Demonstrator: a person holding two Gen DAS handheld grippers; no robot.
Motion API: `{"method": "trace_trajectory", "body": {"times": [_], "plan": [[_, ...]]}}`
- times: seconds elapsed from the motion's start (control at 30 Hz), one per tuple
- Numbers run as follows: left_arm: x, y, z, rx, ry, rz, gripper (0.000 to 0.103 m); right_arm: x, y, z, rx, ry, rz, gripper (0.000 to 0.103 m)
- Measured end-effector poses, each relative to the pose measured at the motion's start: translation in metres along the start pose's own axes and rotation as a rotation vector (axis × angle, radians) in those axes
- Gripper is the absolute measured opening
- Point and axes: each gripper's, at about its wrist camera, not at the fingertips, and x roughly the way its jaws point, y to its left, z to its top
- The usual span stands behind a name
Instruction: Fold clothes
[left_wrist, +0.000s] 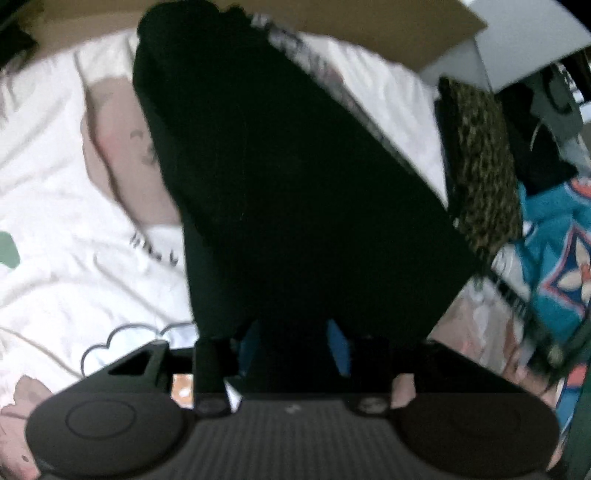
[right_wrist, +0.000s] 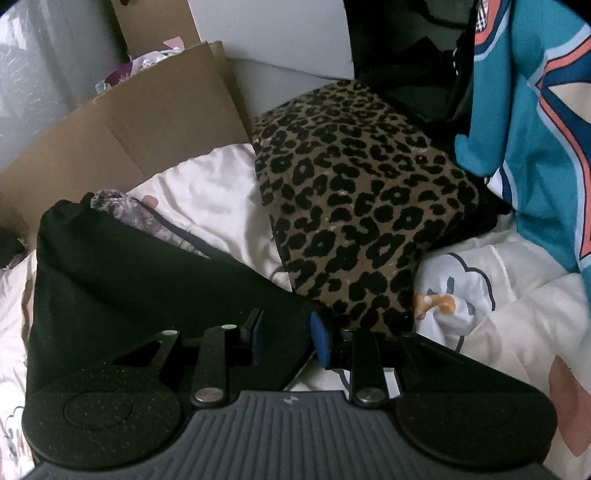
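Note:
A black garment (left_wrist: 277, 184) lies folded in a long slab on the white printed bedspread (left_wrist: 55, 184). My left gripper (left_wrist: 291, 341) hangs over its near end, blue pads apart, and the blurred picture shows only dark cloth beyond the gap. In the right wrist view the same black garment (right_wrist: 129, 277) lies to the left. My right gripper (right_wrist: 288, 336) stands open over its near right corner, and the pads do not press on the cloth. A floral fabric (right_wrist: 147, 218) peeks out from under its far edge.
A folded leopard-print garment (right_wrist: 354, 206) rests just right of the black one. A teal patterned cloth (right_wrist: 535, 129) hangs at the far right. A cardboard box (right_wrist: 147, 122) stands at the far side of the bed against a white wall, and dark clothes are piled behind the leopard piece.

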Motion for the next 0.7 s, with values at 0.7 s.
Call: {"method": "trace_trajectory", "body": {"times": [0.7], "plan": [[0.005, -0.066, 0.126, -0.061, -0.249, 0.131, 0.045, -0.001, 0.009, 0.024, -0.025, -0.083, 0.218, 0.04]]}}
